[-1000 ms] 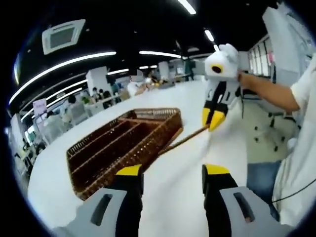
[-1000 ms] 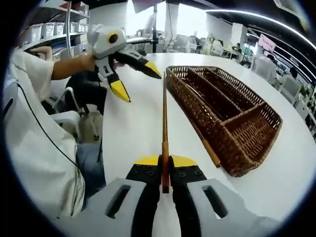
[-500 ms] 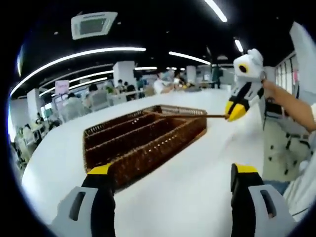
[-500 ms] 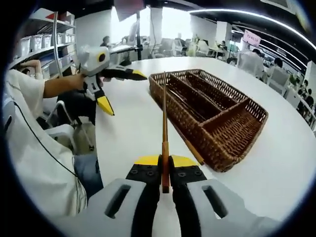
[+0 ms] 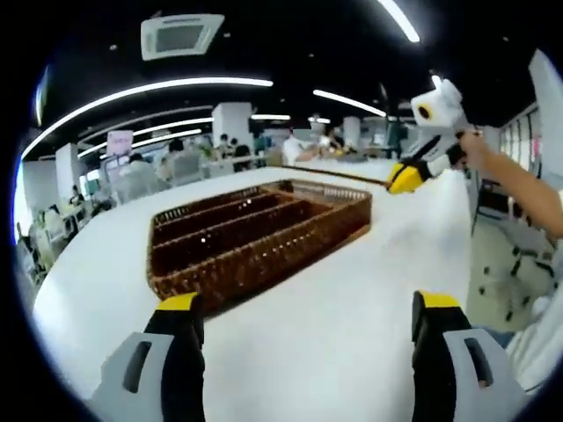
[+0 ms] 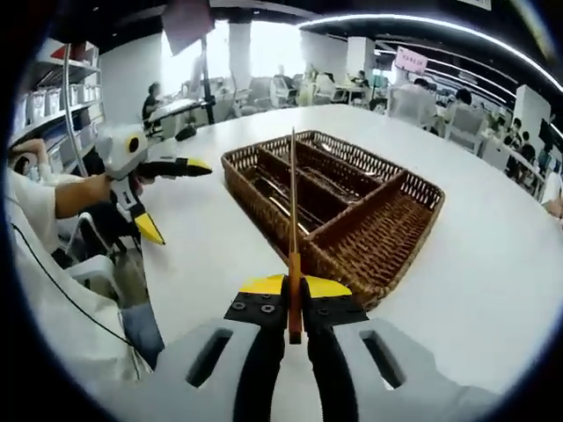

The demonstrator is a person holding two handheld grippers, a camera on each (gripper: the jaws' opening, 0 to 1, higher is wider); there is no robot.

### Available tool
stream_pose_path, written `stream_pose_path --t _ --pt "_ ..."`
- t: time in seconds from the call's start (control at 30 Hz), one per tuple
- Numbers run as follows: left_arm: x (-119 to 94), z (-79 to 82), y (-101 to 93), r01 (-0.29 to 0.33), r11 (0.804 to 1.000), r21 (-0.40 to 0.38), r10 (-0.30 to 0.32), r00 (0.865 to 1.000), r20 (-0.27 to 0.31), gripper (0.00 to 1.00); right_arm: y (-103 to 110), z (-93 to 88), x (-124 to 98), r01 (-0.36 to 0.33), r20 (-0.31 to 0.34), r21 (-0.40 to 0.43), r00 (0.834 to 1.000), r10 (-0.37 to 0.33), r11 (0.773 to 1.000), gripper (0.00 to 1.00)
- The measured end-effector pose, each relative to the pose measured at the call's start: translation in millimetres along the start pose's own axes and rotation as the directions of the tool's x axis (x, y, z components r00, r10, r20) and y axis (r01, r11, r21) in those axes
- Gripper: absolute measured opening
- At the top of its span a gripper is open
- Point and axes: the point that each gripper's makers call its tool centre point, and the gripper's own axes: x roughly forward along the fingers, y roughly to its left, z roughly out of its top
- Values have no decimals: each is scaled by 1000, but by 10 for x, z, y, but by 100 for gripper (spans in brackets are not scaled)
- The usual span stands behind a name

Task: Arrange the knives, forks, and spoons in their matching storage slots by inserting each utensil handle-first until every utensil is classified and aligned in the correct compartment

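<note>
Right gripper (image 6: 294, 294) fingers clamped on slim wooden-handled utensil (image 6: 293, 211), held above wicker tray (image 6: 413, 220) on worktop (image 6: 493, 290). Left gripper (image 5: 303, 312) fingers wide, empty. Risk: long utensil swings, lands across divider or in wrong slot.

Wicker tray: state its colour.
Dark brown woven wicker tray, clearest in the right gripper view.

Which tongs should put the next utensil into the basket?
Right. The right tongs are shut on the utensil, which points over the basket. The left tongs are open, holding nothing.
</note>
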Motion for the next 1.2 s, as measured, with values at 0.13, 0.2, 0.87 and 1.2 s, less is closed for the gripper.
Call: stream_pose_path --t 0.13,0.2,0.87,1.2 --pt "0 -29 -10 -16 999 35 16 1000 -7 100 -130 115 0 44 31 50 998 -46 998 6" --pt "1 -54 -22 -15 998 54 16 1000 -11 100 -151 134 1 52 21 53 998 -53 997 6" --pt "-76 -79 -85 20 1000 15 -20 1000 8 99 -610 341 192 228 26 224 970 -240 948 6" --pt "-143 -157 -127 41 999 29 -41 999 -8 99 -770 185 370 307 -51 311 950 -307 899 6"
